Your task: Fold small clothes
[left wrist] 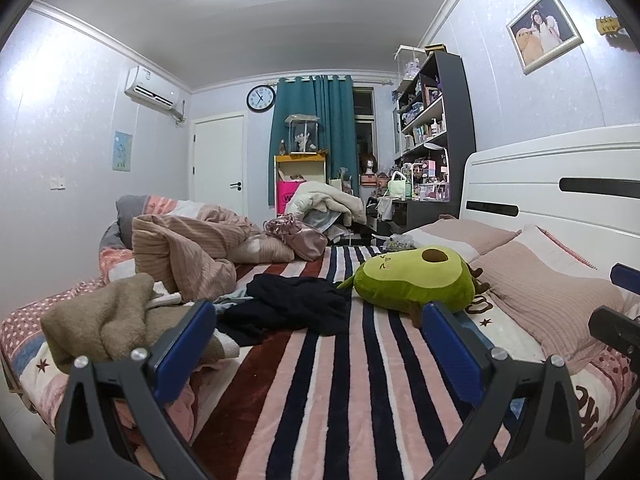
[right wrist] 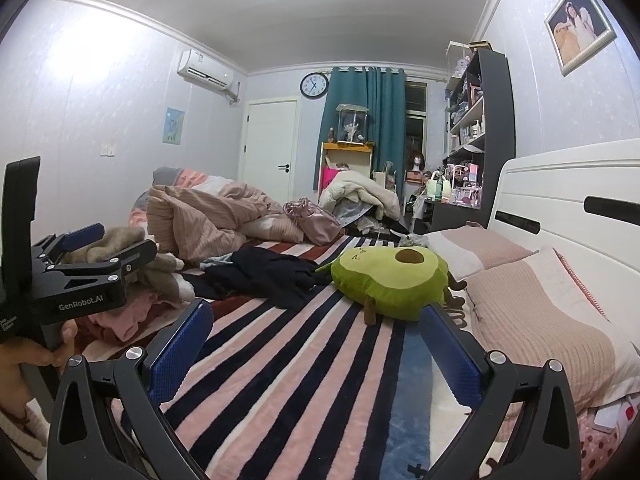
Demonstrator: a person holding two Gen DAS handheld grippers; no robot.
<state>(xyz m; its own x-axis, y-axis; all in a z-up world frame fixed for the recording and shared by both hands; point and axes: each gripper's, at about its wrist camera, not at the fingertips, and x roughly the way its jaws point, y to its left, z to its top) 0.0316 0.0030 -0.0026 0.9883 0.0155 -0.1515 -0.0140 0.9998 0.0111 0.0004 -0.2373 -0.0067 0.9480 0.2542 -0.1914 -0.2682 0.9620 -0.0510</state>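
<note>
Dark clothes (left wrist: 292, 304) on striped blanket (left wrist: 340, 380), cluttered bedroom

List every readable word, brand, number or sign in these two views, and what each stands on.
"GenRobot.AI": white print on the side of the left tool.
Small white print on that tool's handle: too small to read.
Pink bag: a white "W", the rest hidden.
Wall clock: numerals too small to read.
Bedsheet: large dark letters, partly hidden, unreadable.
Shelf boxes and bottles: blurred.
</note>
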